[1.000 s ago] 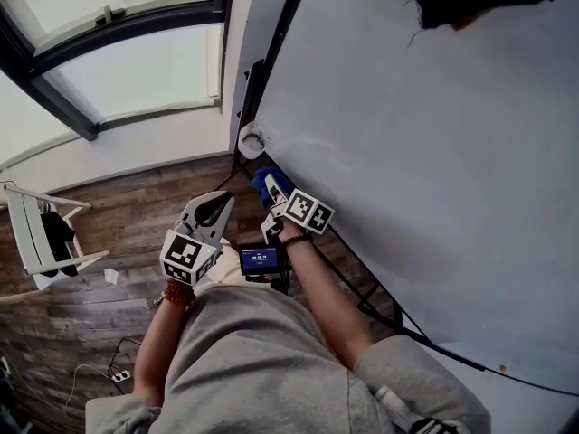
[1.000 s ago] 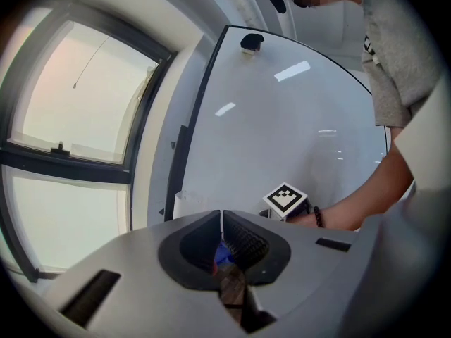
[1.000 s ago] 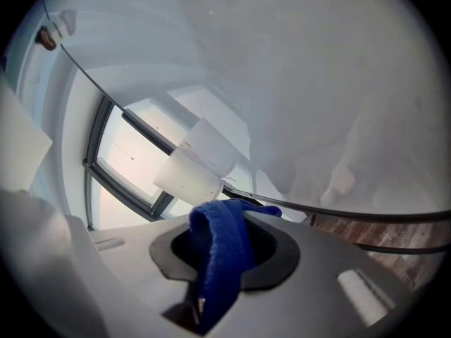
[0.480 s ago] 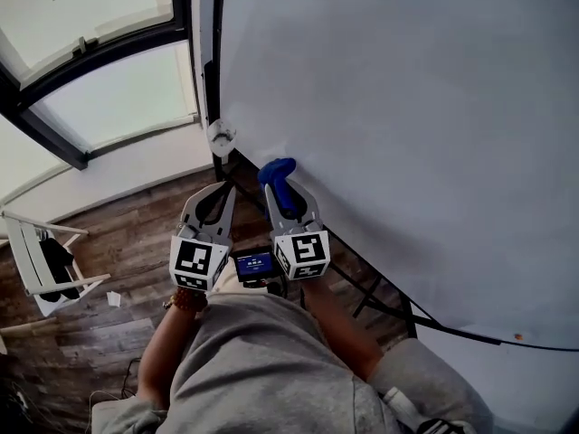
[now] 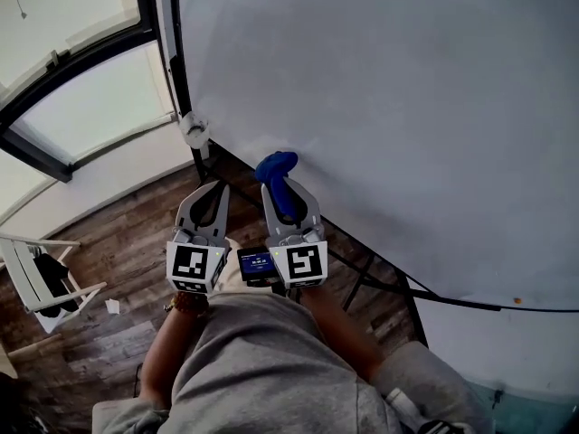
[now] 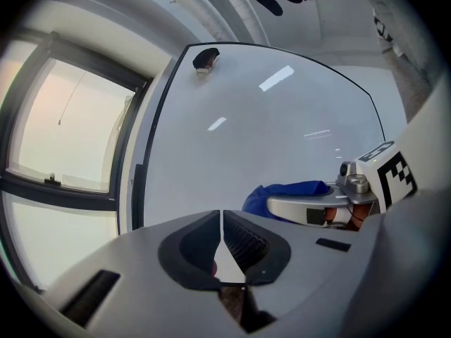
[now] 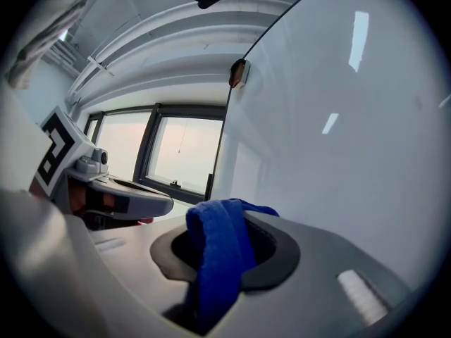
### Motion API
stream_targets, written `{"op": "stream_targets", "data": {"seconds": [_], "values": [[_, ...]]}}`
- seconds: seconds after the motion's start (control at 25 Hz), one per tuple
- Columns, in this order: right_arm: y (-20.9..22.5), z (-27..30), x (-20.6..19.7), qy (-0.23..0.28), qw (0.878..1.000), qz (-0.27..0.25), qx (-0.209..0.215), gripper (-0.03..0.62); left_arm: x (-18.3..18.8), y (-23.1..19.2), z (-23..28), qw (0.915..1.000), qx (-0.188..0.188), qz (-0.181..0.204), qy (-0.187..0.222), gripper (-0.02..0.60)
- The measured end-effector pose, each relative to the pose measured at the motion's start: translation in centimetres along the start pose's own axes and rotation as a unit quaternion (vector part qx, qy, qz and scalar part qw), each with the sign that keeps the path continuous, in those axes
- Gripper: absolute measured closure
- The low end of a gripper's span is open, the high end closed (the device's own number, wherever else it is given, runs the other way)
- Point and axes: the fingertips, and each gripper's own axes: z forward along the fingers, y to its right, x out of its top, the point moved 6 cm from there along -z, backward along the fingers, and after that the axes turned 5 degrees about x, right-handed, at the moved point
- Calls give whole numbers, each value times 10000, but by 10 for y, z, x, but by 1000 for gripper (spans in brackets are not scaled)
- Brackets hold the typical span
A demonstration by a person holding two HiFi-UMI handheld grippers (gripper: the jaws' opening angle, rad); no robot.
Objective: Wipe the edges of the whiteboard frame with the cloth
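A large white whiteboard (image 5: 389, 98) fills most of the head view, tilted across the picture, with a thin black frame (image 5: 180, 80) running down its left edge and along its lower edge. Left of it stands a big window with dark bars (image 5: 63, 52), and below lies a brown wooden plank floor (image 5: 109, 233). The person's grey garment (image 5: 262, 369) takes up the bottom middle, and a white slatted stand (image 5: 41, 274) sits on the floor at far left. The right gripper (image 5: 285, 188) points up toward the board's lower left part, its marker cube facing the camera. Its jaws are clamped on a bright blue cloth (image 5: 276, 168), which bunches out past the tips and over the board's surface just inside the frame's lower edge. Whether the cloth touches the board cannot be told. In the right gripper view the cloth (image 7: 215, 259) hangs folded between the dark pads of that gripper (image 7: 225, 220), with the board rising close on the right. The left gripper (image 5: 210, 190) is held just beside the right one, over the floor and short of the frame. In its own view its jaws (image 6: 221, 213) meet at the tips with nothing between them, and the cloth (image 6: 282, 192) shows to the right. A small device with a lit blue screen (image 5: 257, 262) sits between the two grippers. A small white round fitting (image 5: 194, 129) sits at the frame's lower left corner. A small dark object (image 6: 206, 58) clings near the board's top edge.
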Motion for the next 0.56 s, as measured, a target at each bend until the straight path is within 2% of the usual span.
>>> {"op": "stream_targets", "data": {"seconds": [0.28,0.56], "values": [[0,-31,11,-299,9991,-196,-234,490,-5,17,-6,9989,-390,-247,-22,563],[-11,-30,14,-578,9975,-372,-154,490,-8,6,-2,9977,-455,-500,-65,562]]}}
